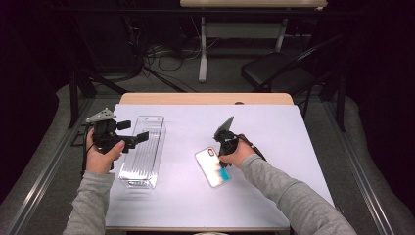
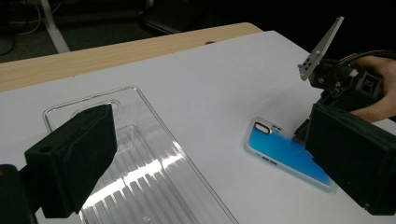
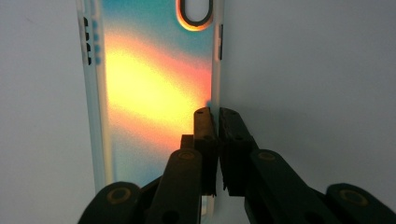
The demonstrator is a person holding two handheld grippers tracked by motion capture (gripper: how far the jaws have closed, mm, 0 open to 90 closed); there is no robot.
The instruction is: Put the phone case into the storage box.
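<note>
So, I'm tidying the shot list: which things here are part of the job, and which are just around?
In the job:
- phone case, its side edge pinched by the shut right gripper
- clear tray, under the open left gripper

Just around:
- folding chair
- floor cables

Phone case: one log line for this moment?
right claw: shut on phone case edge | left claw: open, over clear tray
</note>
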